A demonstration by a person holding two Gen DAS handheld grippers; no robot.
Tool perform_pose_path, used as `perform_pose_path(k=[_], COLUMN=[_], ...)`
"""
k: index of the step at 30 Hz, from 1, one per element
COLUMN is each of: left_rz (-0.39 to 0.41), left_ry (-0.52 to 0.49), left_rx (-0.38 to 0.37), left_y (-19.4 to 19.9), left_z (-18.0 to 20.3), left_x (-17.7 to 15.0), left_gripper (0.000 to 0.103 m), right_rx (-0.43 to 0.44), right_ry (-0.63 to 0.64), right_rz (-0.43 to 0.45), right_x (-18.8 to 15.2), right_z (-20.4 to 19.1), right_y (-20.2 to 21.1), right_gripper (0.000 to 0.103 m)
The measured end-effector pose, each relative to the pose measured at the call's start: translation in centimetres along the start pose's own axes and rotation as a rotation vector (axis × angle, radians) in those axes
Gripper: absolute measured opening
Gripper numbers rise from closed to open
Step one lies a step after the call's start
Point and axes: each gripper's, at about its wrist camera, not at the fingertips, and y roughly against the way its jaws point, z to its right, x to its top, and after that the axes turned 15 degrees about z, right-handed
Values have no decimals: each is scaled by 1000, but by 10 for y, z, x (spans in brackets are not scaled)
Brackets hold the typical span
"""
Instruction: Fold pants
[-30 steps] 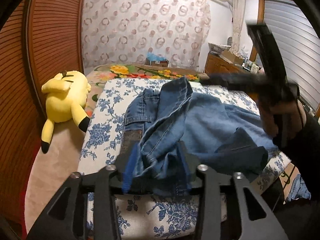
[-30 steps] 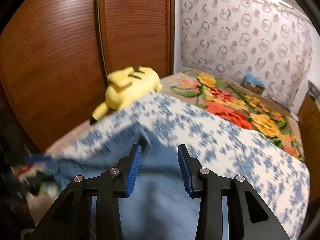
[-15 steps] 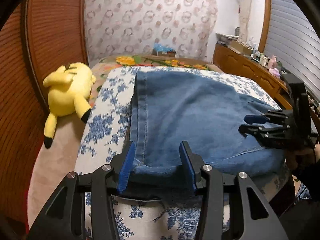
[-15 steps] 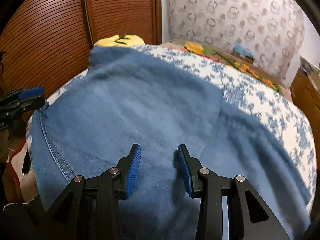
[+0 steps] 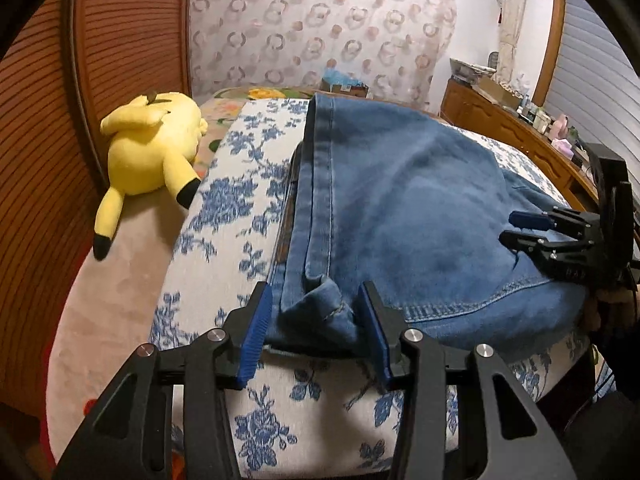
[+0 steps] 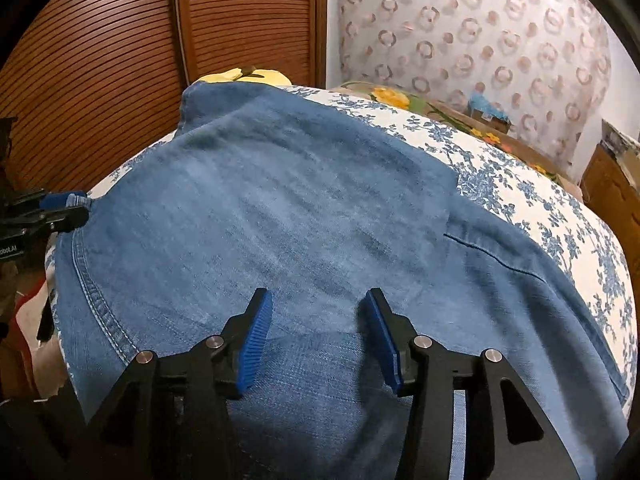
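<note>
Left wrist view: our left claw [image 5: 316, 322] clamps the bunched near corner of the jeans [image 5: 400, 200], which stretch away up the bed [image 5: 224, 216], long axis pointing from us. Our right claw [image 6: 318, 334], its jaws just opened and apart above flat denim, holds nothing, level with the left.

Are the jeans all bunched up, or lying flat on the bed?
Lying mostly flat. The jeans are spread smooth over the flowered bed cover, folded over so layered edges show along one side, with only a small bunched corner near the left hand-held gripper.
</note>
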Motion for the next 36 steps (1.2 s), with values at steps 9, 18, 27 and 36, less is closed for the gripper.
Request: perform_pose_path(k=[9, 18, 27, 36], left_rz=[-6, -7, 58, 103], left_ry=[-4, -15, -45, -85], left_rx=[8, 19, 13, -50], left_y=[-2, -3, 15, 20], left_z=[-1, 1, 22, 64], left_x=[-4, -5, 13, 31], left_gripper=[47, 47, 47, 47], right_rx=[2, 69, 91, 118], right_ry=[2, -50, -115, -116], right_rz=[3, 19, -18, 13], right_x=[0, -11, -46, -51], right_z=[1, -2, 7, 0], right_y=[1, 42, 75, 94], right_gripper=[51, 51, 39, 8])
